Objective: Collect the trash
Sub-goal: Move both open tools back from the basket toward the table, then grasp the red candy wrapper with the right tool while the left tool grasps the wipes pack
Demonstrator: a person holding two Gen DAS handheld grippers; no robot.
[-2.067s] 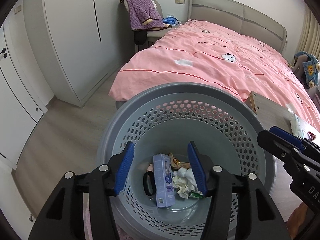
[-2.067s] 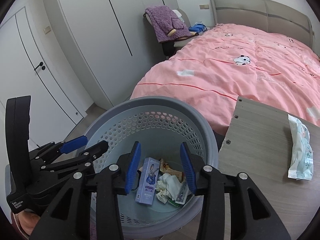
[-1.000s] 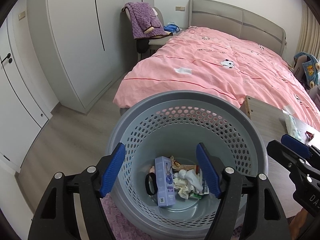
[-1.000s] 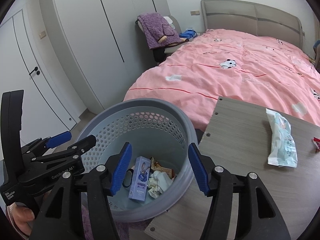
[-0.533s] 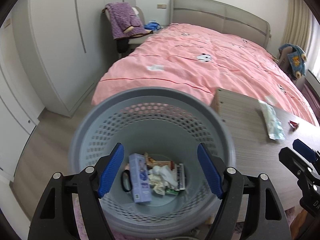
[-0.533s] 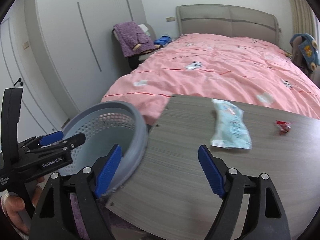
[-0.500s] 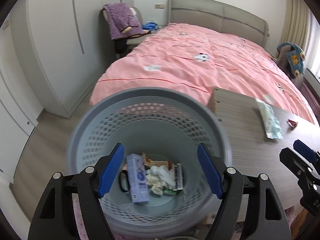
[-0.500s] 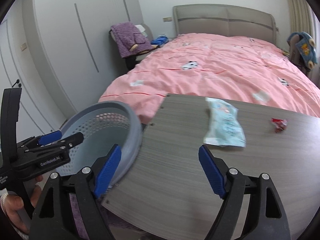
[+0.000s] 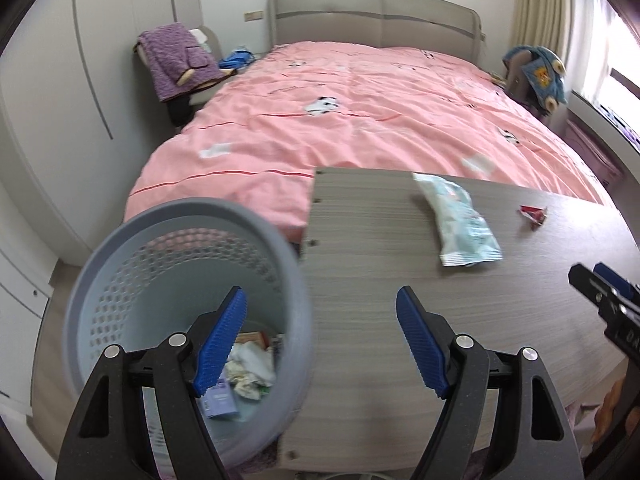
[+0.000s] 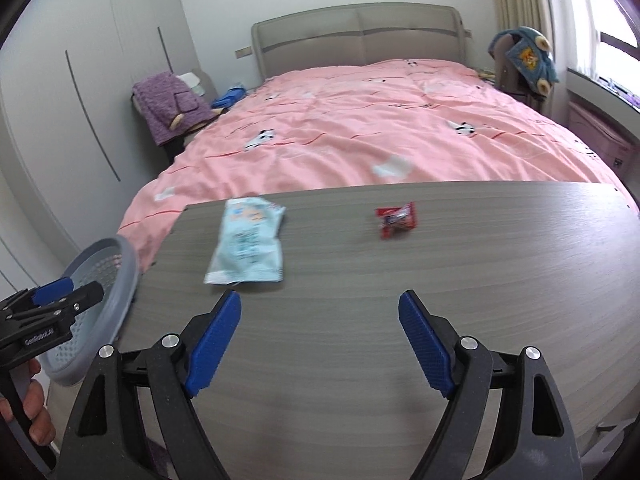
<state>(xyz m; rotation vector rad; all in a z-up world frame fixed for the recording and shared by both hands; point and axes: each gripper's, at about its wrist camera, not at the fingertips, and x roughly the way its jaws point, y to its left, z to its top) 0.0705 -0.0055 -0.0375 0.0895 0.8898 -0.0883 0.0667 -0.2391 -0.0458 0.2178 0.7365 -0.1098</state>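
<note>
Both grippers empty, fingers spread wide. Left gripper (image 9: pixel 320 344) over basket (image 9: pixel 100 264) rim and bench (image 9: pixel 360 260) edge; right gripper (image 10: pixel 320 336) above bench. Pale blue packet (image 10: pixel 246 246) and red wrapper (image 10: pixel 396 220) lie on bench, apart. Basket holds trash.

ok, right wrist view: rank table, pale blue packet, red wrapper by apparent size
1. table, fills most of the lower frame
2. pale blue packet
3. red wrapper, smallest; it lies a little farther off, but the gap is clear

Bright daylight, fisheye warp, perhaps motion-blurred
</note>
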